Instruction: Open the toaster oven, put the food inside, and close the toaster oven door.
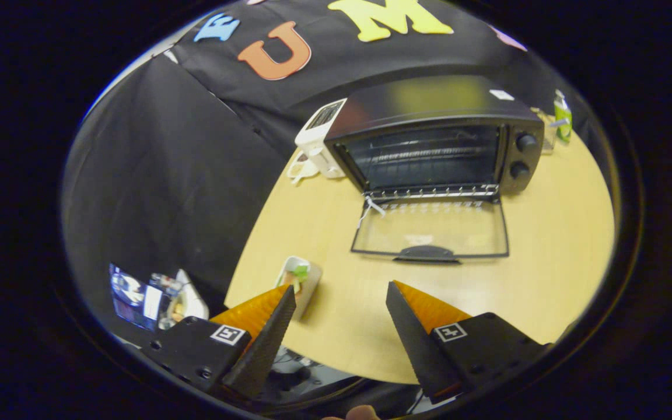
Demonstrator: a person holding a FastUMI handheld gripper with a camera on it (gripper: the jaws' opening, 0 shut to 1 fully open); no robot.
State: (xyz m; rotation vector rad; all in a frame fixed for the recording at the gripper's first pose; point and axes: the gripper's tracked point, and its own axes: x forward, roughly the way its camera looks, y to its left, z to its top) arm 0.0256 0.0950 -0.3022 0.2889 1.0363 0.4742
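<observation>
Wooden table [546, 233], toaster oven [429, 140] with door [429, 230] folded down, food tray [298, 280] beside left finger, gripper [340, 297] fingers spread, holding nothing.

We are finding no readable text. We are seeing a square black-and-white marker on each finger [266, 332] of the gripper [340, 300], which hangs spread and empty, and a small white sticker, too small to read, atop the toaster oven [429, 146] beyond them.
</observation>
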